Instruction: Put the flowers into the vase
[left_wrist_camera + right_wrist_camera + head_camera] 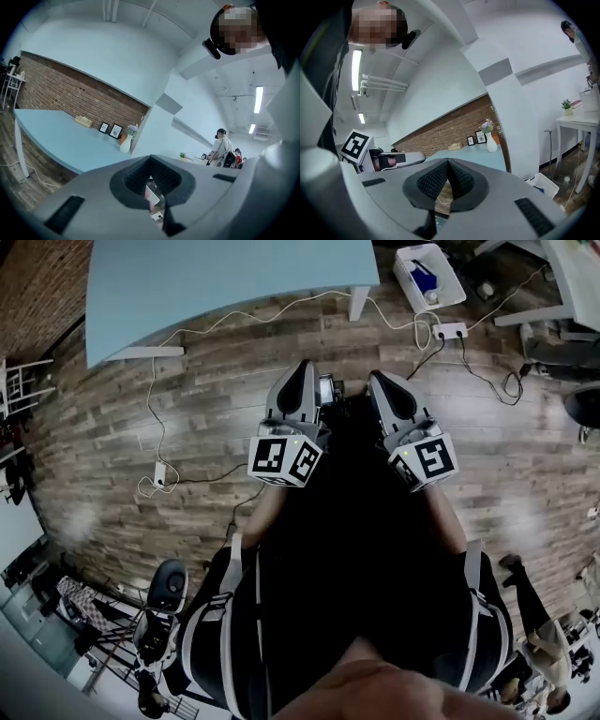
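Far ahead of both grippers, at the end of a light-blue table [51, 140] running along a brick wall [70, 93], a white vase [125, 143] is standing upright with pale purple flowers [133, 128] already showing above its neck; two framed pictures [110, 130] are standing just beside it, and a tan box [84, 121] is sitting further along the wall; from the left gripper [151, 161] the vase is lying ahead and to the left, well apart; from the right gripper [448, 164] it is lying ahead and to the right, also well apart; the left gripper's jaws are sitting closed together with nothing between them; the right gripper's jaws are likewise pressing pad to pad, empty; both grippers are pointing side by side out over a wooden floor [216, 409], with a white bin [428, 276] sitting ahead and to the right of the right gripper.
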Available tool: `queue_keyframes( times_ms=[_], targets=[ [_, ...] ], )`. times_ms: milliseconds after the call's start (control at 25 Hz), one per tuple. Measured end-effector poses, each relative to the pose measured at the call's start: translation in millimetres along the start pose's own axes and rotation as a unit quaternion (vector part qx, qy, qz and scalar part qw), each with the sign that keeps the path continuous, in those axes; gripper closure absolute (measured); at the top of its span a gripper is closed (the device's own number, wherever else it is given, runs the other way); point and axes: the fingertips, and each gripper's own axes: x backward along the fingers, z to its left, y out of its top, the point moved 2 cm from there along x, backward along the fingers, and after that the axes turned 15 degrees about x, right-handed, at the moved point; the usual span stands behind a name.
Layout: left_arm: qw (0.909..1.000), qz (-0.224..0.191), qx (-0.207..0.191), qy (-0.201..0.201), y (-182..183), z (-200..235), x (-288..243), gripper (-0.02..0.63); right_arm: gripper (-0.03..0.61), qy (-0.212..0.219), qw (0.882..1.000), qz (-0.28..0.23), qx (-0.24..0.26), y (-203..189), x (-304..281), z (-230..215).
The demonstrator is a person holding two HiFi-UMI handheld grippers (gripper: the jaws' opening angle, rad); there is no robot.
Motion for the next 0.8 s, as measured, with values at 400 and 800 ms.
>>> queue_keyframes(
  times_ms=[400,800],
  targets=[
    [0.9999,0.002,-0.015,0.004,-5,-7,-10,0.584,0.560,0.000,1.000,-0.016,0.002,3,2,-13],
    [0.9999,0.000,-0.010,0.013,6,11,-20,0.584,0.561,0.012,1.000,-0.012,0.004,4,-20,-12]
  ],
)
